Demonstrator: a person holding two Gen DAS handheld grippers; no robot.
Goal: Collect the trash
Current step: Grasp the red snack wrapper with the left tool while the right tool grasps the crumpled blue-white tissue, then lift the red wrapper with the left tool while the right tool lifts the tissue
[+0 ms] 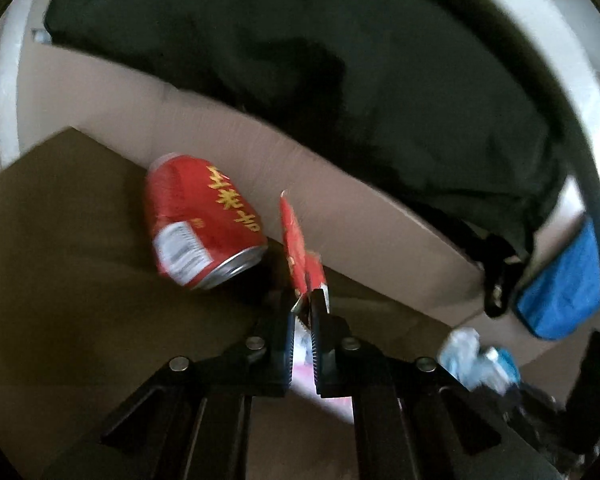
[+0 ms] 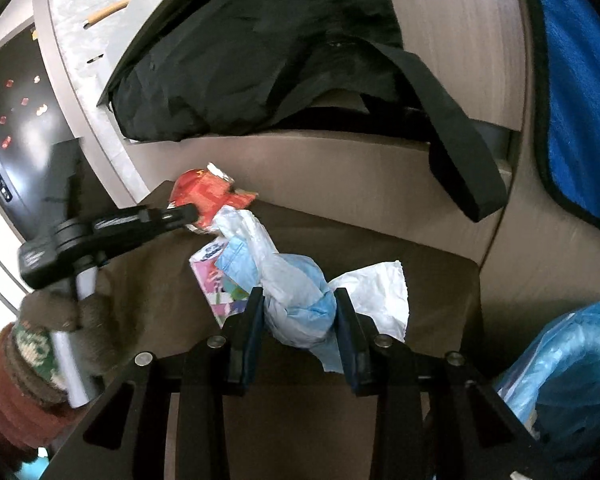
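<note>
My left gripper is shut on a red snack wrapper and holds it over the floor of a cardboard box. A red can lies on its side in the box, just left of the wrapper. My right gripper is shut on a knotted white and blue plastic bag above the same box. The left gripper with the wrapper shows in the right wrist view. A pink printed carton lies below the bag. A white paper lies to its right.
A black bag with a strap lies over the box's far wall. A blue cloth hangs at the right. A blue plastic bag sits at the lower right. A gloved hand holds the left gripper's handle.
</note>
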